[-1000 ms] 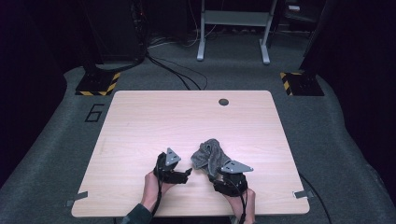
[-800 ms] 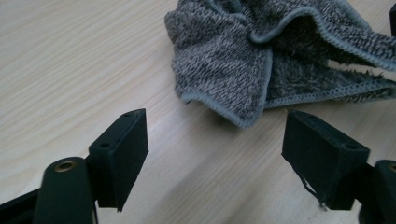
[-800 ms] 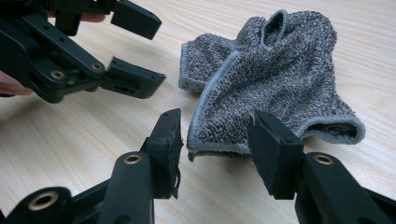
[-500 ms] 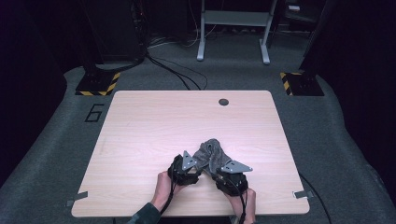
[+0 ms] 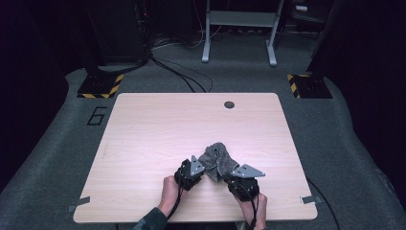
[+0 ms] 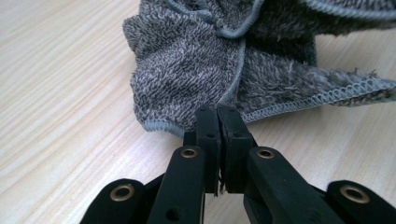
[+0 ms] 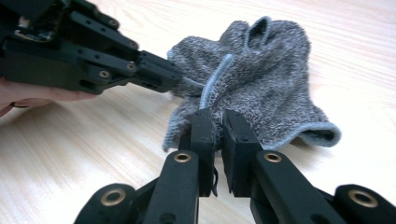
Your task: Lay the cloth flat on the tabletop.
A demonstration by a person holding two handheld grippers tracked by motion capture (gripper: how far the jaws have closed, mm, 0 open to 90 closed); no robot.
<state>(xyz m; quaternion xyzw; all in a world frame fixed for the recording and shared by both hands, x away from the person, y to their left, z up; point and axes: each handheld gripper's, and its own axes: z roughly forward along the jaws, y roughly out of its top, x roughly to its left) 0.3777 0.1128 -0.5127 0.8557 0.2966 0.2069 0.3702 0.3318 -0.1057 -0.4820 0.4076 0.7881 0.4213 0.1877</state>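
- Your left gripper [image 5: 200, 168] and right gripper [image 5: 230, 175] sit at the near edge of the desk [image 5: 143, 143], each with its jaws just closed and now pinching the hemmed near edge of the grey cloth [image 5: 218, 158].
- In the left gripper view the jaws meet on the stitched hem of the cloth [image 6: 205, 60]; in the right gripper view they clamp a fold of the hem, with the other gripper [image 7: 154, 74] biting in just beside it.
- The cloth lies bunched just beyond both grippers, running away from you; the two grips are close together, so spreading it means drawing your hands apart.
- Farther off the desk carries a small dark round spot [image 5: 229, 104] near its far edge; nothing stands in the way.
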